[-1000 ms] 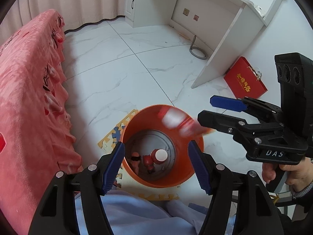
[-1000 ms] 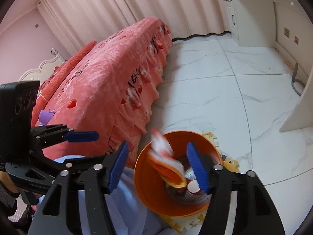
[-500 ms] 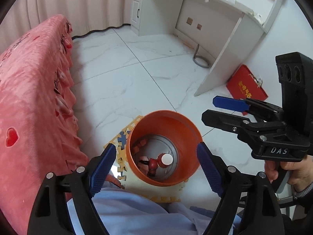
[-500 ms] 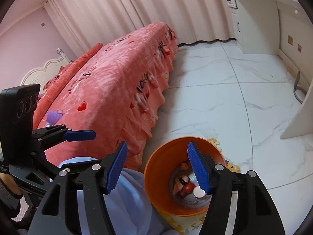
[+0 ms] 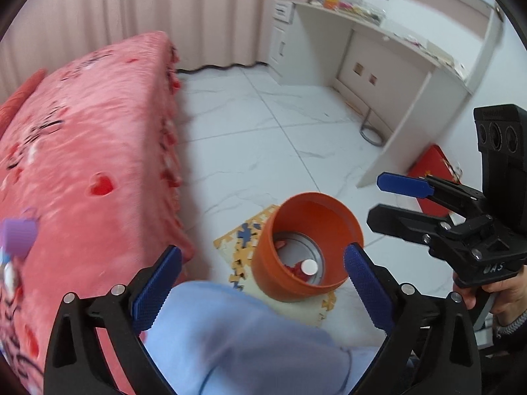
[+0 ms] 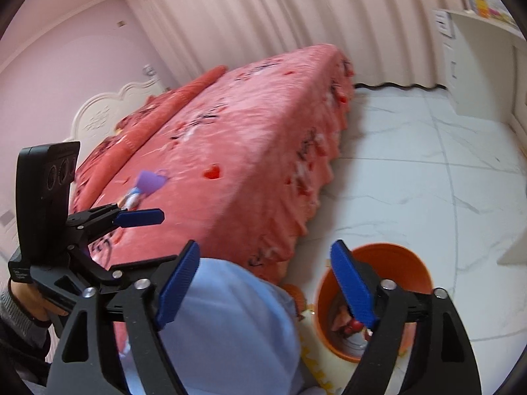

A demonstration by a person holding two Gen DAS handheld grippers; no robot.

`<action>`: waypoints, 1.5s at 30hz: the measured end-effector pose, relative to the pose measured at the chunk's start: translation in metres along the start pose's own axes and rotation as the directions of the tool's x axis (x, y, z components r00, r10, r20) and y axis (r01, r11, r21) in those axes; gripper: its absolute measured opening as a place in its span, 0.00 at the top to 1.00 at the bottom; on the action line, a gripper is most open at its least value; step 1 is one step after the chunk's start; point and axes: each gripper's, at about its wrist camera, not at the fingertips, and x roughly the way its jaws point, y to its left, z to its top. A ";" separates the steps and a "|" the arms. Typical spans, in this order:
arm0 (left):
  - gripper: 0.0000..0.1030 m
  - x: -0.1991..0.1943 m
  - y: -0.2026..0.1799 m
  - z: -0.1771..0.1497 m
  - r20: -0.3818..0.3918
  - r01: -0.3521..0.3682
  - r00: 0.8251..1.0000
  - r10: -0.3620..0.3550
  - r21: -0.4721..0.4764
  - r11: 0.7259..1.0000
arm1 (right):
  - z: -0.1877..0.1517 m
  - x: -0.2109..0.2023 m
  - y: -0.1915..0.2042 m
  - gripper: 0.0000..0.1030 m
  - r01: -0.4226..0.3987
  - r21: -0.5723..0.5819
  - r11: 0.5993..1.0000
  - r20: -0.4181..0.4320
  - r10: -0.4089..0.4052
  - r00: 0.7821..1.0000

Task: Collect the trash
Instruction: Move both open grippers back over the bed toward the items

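a: where's the trash?
b: inside the orange bin [image 5: 306, 250], which stands on the white tiled floor [image 5: 263, 131] on a yellow and blue puzzle mat [image 5: 242, 240]. at the bottom of the bin there's a red bottle with a white cap [image 5: 309, 267] and some other red bits too small to tell apart.

a: and the bin relative to the bed?
b: just beside the bed [image 5: 82, 164], near its frilled edge. the bed wears a pink-red cover with hearts.

a: what about the left gripper [image 5: 262, 284]?
b: its blue fingers [image 5: 156, 288] stand wide apart and have just been opening. nothing is between them; the bin and the person's light blue knee [image 5: 237, 339] only show through the gap, well below.

a: the right gripper [image 6: 263, 291]?
b: also wide apart, also just been opening, and holding nothing. from its own view the bin [image 6: 388, 263] sits behind its right finger [image 6: 350, 288]. in the left wrist view it hangs at the right edge [image 5: 388, 204], a hand [image 5: 487, 293] wrapped around its handle.

a: anything else on the bed?
b: a small purple-capped item [image 6: 150, 181] lies on the cover, blurred. it shows at the far left of the left wrist view too [image 5: 18, 238].

a: further out?
b: a red box [image 5: 434, 177] leans by the white desk [image 5: 411, 75], and pale curtains [image 6: 296, 10] hang behind the bed.
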 end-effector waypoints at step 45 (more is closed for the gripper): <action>0.06 -0.175 0.239 -0.195 -0.029 -0.339 0.918 0.395 -0.573 0.746 | 0.011 0.184 0.319 0.19 -0.408 -0.399 0.821 -0.289 0.310 0.906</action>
